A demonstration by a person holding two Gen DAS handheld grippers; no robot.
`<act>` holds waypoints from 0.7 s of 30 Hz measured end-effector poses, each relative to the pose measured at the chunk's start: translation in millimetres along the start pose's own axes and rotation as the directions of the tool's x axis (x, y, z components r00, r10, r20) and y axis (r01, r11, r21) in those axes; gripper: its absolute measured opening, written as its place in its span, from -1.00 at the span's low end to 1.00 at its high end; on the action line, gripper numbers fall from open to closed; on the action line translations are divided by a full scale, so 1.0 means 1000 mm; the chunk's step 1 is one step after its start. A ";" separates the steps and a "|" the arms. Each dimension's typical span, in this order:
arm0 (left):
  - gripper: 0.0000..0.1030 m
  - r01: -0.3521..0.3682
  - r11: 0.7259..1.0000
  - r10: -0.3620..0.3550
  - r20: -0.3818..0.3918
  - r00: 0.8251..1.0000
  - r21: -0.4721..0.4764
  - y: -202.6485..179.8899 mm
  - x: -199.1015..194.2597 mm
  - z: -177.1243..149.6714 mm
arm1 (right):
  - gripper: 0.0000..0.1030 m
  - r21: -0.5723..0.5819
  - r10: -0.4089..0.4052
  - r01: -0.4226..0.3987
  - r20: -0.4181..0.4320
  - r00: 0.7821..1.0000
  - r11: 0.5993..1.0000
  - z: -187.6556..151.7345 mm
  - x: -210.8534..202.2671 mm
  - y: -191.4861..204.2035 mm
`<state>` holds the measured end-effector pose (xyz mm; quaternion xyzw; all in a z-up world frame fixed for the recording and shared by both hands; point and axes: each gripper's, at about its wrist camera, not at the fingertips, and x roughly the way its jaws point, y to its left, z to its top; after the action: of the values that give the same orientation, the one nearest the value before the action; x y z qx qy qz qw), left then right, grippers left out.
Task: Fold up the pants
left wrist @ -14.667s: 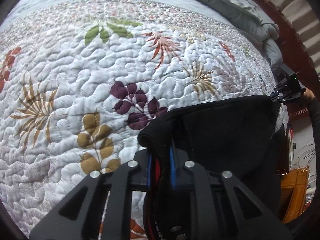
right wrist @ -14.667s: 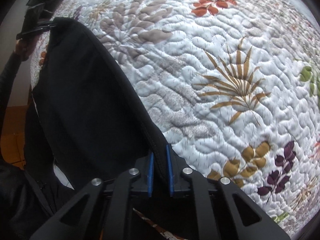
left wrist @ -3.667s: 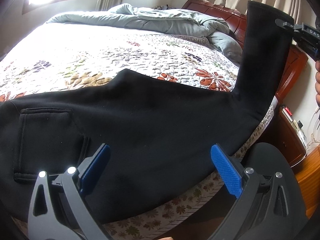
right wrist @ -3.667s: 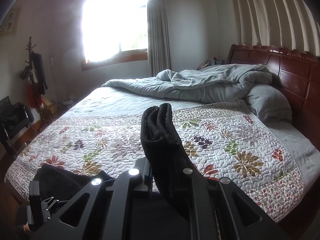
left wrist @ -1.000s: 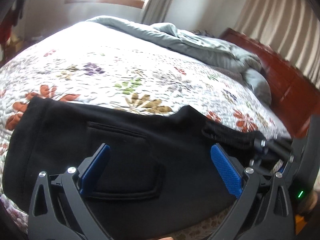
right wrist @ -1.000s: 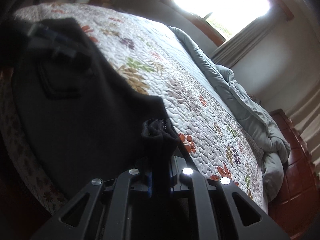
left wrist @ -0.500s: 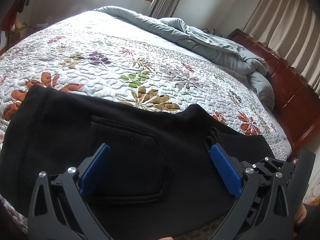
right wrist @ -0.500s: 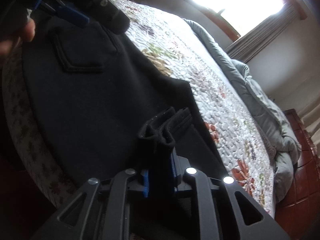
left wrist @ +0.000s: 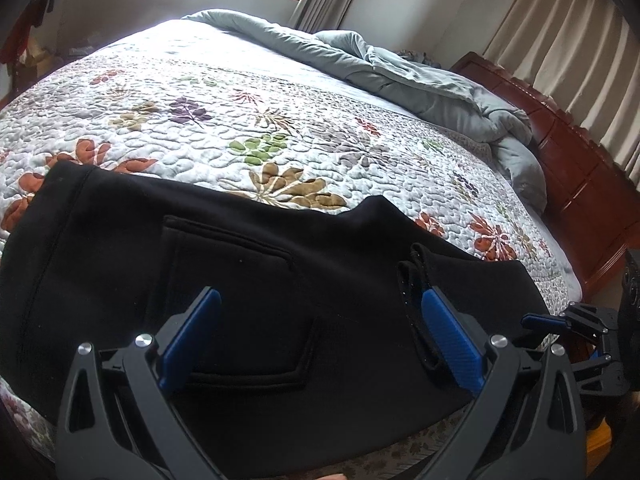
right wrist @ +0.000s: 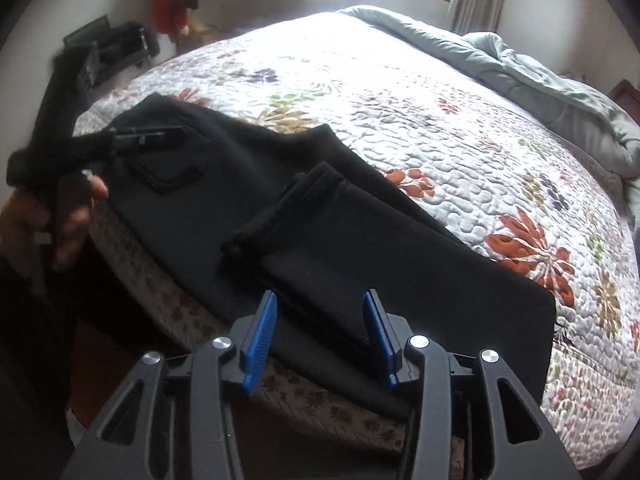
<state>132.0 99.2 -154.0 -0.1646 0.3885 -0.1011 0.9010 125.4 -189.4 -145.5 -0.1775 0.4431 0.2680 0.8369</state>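
left tongs (left wrist: 320,340): wide apart, blue pads above the pants, nothing pressed between them
right tongs (right wrist: 320,336): jaws opening, pads clear of the cloth; the folded leg lies beyond and below the gap, not gripped
pants (left wrist: 240,280): black, flat on the near edge of the bed, folded so the leg ends lie back over the upper part
back pocket (left wrist: 236,304): faces up, between the left pads in the left wrist view
leg cuffs (right wrist: 276,208): doubled, lying on top of the pants just ahead of the right tongs
hand (right wrist: 44,216): person's, at the left of the right wrist view, holding the left tool
quilt (left wrist: 280,120): white with a leaf and flower print, under the pants
duvet (left wrist: 400,68): grey-blue, bunched at the far side of the bed
headboard (left wrist: 580,160): dark wood, far right
curtains (left wrist: 560,40): pale, behind the headboard
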 end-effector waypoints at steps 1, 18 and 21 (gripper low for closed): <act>0.94 -0.002 1.000 0.002 -0.004 1.000 0.001 -0.001 0.001 -0.001 | -0.13 -0.017 0.013 -0.013 -0.005 1.000 1.000 0.002 0.007 0.006; 0.94 -0.007 0.998 0.010 -0.046 0.999 0.057 -0.012 0.014 -0.009 | -0.84 -0.060 0.155 -0.158 -0.044 0.987 0.986 0.007 0.030 0.013; 0.94 0.005 0.997 -0.001 -0.058 0.998 0.074 -0.017 0.017 -0.010 | -0.84 -0.087 0.153 -0.160 -0.083 0.985 0.983 0.003 0.041 0.020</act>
<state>135.0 76.3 -165.8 -0.1285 0.4103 -0.1216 0.8946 134.5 -159.9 -179.4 -0.1910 0.4743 0.3464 0.7865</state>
